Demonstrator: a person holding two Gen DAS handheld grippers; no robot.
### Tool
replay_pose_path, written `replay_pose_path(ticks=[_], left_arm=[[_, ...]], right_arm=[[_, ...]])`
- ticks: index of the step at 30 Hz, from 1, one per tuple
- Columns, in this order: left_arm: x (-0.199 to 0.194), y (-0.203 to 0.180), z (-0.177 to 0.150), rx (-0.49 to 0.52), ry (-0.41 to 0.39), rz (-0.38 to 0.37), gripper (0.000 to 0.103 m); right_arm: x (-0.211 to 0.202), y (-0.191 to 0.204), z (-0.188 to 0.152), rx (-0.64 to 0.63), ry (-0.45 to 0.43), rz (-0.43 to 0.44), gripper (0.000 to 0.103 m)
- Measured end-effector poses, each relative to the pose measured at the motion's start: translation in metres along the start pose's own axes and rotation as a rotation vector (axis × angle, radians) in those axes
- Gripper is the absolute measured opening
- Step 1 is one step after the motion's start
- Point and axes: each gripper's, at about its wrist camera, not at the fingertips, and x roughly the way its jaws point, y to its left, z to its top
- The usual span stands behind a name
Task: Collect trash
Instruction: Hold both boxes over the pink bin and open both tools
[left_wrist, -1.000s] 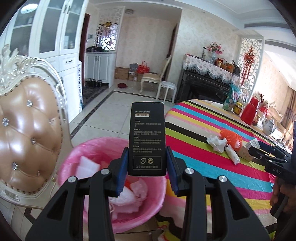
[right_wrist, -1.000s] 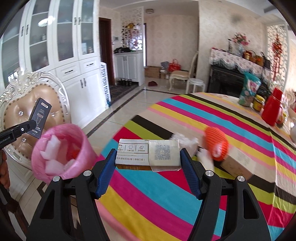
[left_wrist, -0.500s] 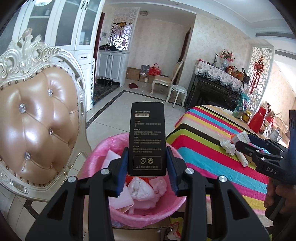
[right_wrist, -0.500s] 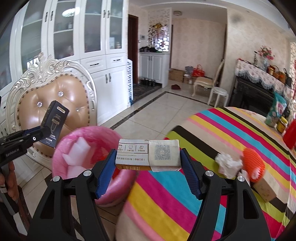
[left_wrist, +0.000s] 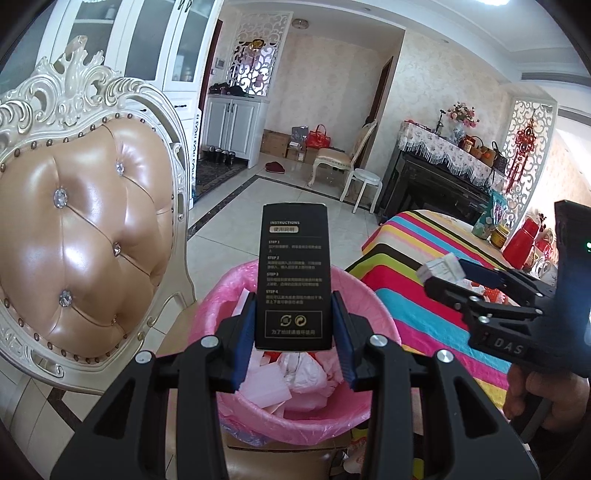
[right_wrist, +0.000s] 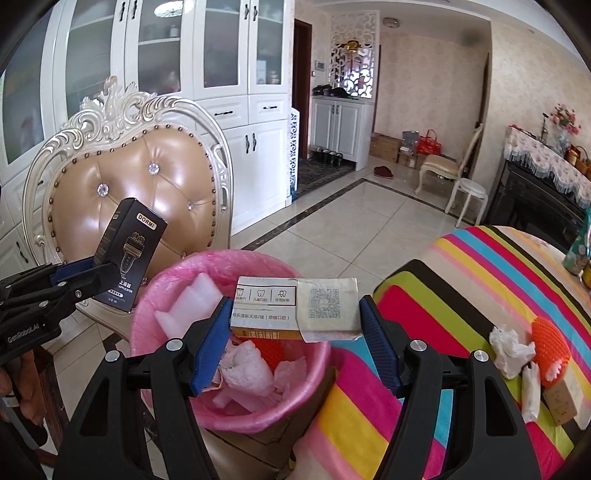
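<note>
The pink-lined round trash bin (right_wrist: 236, 369) is holding white foam pieces (right_wrist: 192, 308) and crumpled tissues (right_wrist: 245, 365); the left gripper (left_wrist: 294, 334) fingers are clamping a black upright carton (left_wrist: 293, 280), the right gripper (right_wrist: 295, 332) fingers a flat white-and-yellow carton (right_wrist: 297, 308).

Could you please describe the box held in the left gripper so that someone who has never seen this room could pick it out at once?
Find the pink-lined trash bin in front of the tufted tan chair. Above its rim the left gripper clamps an upright black carton. Unlike the pale QR-code box lying flat in the right gripper, it is tall, black, gold-printed and marked DORMI.
</note>
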Motion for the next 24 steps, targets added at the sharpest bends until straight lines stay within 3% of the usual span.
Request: replay_pose_path(ticks=[12,14,16,20,24], left_arm=[[0.006,0.004,-0.001,-0.007,0.011,-0.001,0.038],[0.007,0.001,-0.001,-0.007,0.013,-0.005,0.038],[0.01,-0.001,-0.002,-0.015,0.018,-0.016,0.039],[0.02,-0.009,-0.003,-0.006,0.045,-0.028,0.05],[0.025,-0.012,-0.002,-0.007,0.048,-0.032,0.051]], right_arm=[[0.028,0.011,0.007,-0.012,0.019,0.02,0.067],[0.03,0.008,0.008,-0.009,0.02,0.021,0.076],[0.029,0.005,0.008,-0.004,0.011,0.006,0.076],[0.027,-0.004,0.007,0.005,0.009,-0.003,0.077],[0.024,-0.017,0.004,0.024,0.007,-0.015,0.077]])
